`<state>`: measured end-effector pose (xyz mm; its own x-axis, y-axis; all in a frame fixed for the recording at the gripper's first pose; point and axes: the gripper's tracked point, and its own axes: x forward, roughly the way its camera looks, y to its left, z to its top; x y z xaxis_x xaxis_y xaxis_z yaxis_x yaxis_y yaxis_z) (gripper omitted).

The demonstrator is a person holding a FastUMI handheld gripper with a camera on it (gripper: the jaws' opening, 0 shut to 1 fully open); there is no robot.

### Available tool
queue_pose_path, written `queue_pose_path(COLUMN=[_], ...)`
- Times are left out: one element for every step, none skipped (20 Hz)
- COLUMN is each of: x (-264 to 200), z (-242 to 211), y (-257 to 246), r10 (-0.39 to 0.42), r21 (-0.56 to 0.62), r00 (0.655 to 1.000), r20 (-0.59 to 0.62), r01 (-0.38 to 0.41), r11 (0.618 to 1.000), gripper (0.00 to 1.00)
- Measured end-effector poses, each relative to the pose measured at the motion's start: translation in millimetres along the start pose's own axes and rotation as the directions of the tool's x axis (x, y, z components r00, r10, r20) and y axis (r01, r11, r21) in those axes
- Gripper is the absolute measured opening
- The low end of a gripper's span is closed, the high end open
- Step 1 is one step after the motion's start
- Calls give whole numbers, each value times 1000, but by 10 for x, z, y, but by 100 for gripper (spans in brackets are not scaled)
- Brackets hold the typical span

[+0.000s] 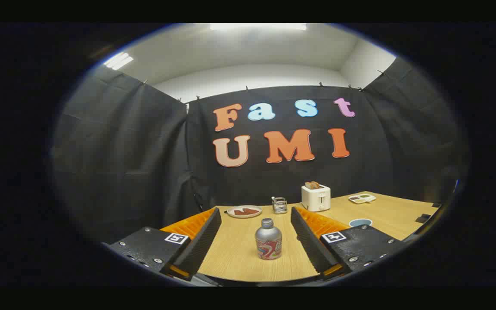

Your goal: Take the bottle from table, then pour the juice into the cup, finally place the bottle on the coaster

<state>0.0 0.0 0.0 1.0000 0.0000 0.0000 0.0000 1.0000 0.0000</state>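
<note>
Your bench carries everything here, and the bottle is your landmark: one bottle, upright, standing between the jaws but touching neither, so the gripper is spread wide and lined up, it seems, for the first grasp. One toaster sits well beyond the bottle, set back from the working area. One plate lies beyond the bottle too. One blue-rimmed cup waits off to the bottle's side, near enough for pouring. One small metal rack stands behind the bottle, between the plate and the toaster.
</note>
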Motion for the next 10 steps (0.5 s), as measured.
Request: queue_pose_path(x=[-2,-9,-8,4,-5,2,-3,1,0,7], z=[-1,-2,-6,-7,-21,-23,-41,-60,-61,-56], y=[8,13,7,10,7,15,3,-20,-32,-29], r10=[6,9,8,9,8,9,7,-1,-7,-4], r21=[-5,-12,-18,-25,-29,-32,-36,-41,-41,-40], r00=[1000,1000,1000,1000,1000,1000,1000,1000,1000,1000], r20=[0,2,1,-1,-5,-8,-10,-14,-16,-15], r01=[-6,-9,-8,-9,-8,-10,-8,0,6,3], r11=[1000,1000,1000,1000,1000,999,999,999,999,999], gripper=[97,96,96,96,96,96,97,96,96,96])
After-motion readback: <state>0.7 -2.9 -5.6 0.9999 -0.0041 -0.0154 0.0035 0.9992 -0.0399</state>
